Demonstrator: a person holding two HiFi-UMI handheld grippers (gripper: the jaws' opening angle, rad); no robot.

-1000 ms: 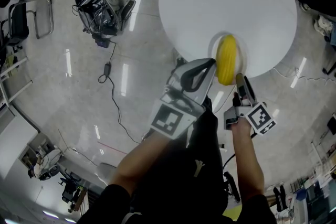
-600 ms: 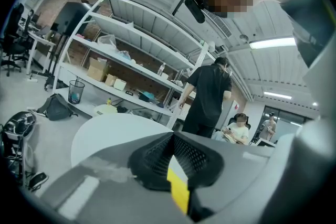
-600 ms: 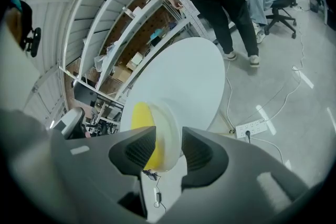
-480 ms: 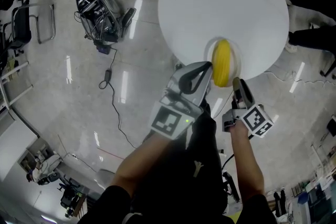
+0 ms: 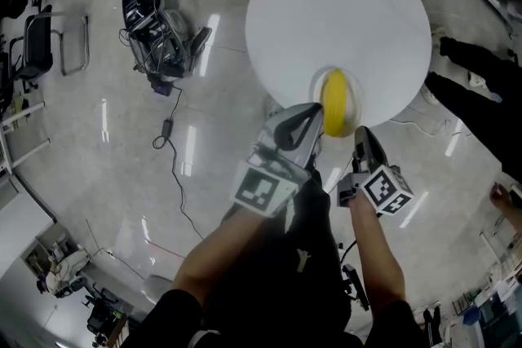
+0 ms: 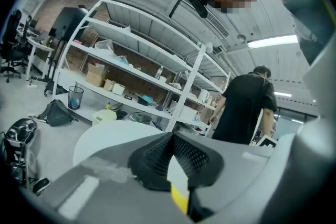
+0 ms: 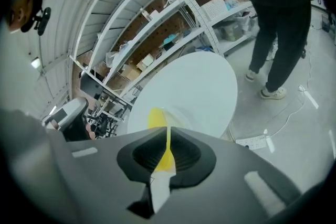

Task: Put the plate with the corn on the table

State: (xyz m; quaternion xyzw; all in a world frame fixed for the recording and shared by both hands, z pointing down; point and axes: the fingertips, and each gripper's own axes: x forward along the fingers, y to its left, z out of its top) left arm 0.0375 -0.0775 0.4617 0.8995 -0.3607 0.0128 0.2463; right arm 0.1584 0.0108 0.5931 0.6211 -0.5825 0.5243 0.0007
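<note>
Round white surface (image 5: pixel 342 4), bare apart from one plate. The white plate (image 5: pixel 356 107) is at the surface's near edge, right in front of the person. One yellow corn (image 5: pixel 333 100) cob lies lengthwise in the plate and fills most of it. Can't tell whether the plate is fully set down or just above the surface.

Left gripper (image 5: pixel 311 116) is at the plate's near-left rim. In the left gripper view its fingers (image 6: pixel 152 157) are drawn close, pinching the plate. Only a narrow slit is left, showing white rim and a bit of yellow corn.

Right gripper (image 5: pixel 361 134) is at the plate's near-right rim, just beside the left one. Its fingers (image 7: pixel 191 157) are closing onto the plate rim. They are down to a thin gap, with yellow corn and then white plate edge showing in it.

A person in black (image 6: pixel 242 107) stands near the far side of the surface. Shelves (image 6: pixel 131 63) behind hold cardboard boxes and small items, too small to tell. A mesh bin (image 6: pixel 75 97) sits on the floor by the shelves, contents unclear. There is a pile of dark gear (image 5: pixel 153 12) with a cable on the floor to the left, and a chair (image 5: pixel 45 41) further left.
</note>
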